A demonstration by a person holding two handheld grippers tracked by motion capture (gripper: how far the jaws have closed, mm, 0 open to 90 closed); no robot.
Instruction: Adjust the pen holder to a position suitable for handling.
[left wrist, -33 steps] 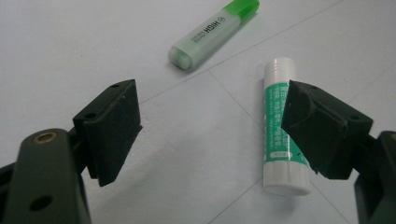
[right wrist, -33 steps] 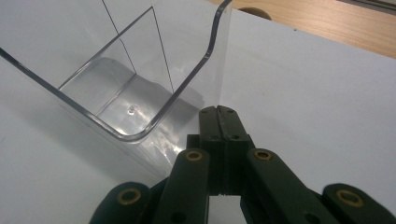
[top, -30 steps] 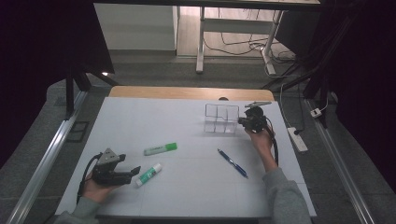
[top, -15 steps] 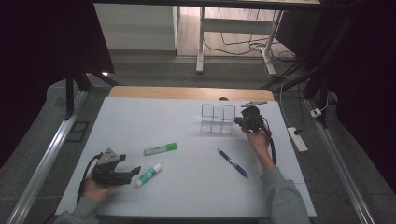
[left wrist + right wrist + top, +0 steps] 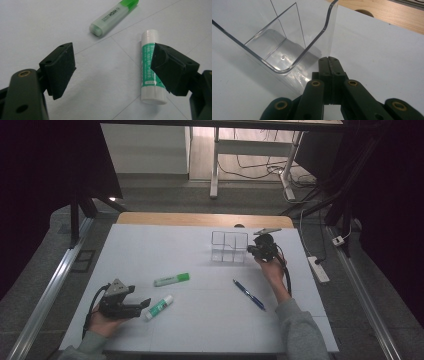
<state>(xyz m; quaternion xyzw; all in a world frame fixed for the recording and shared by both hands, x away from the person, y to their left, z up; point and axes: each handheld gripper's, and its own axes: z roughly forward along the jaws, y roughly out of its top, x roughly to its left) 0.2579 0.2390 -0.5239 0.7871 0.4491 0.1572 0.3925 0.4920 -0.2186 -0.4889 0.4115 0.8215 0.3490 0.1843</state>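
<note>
Clear organizer (image 5: 229, 247) sits at far-centre of white table (image 5: 200, 330). Right gripper (image 5: 253, 250) pinched on its right wall, jaws closed. Left gripper (image 5: 145, 303) well nearer/left of organizer, jaws wide apart, glue stick (image 5: 150, 67) by one jaw; highlighter (image 5: 171, 279) & pen (image 5: 248, 294) between.

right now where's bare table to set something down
Widest free patch: the far-left stretch of the table, left of the clear organizer and beyond the green highlighter. Also free: the middle between the glue stick and blue pen. Crowded beside the left gripper.
</note>
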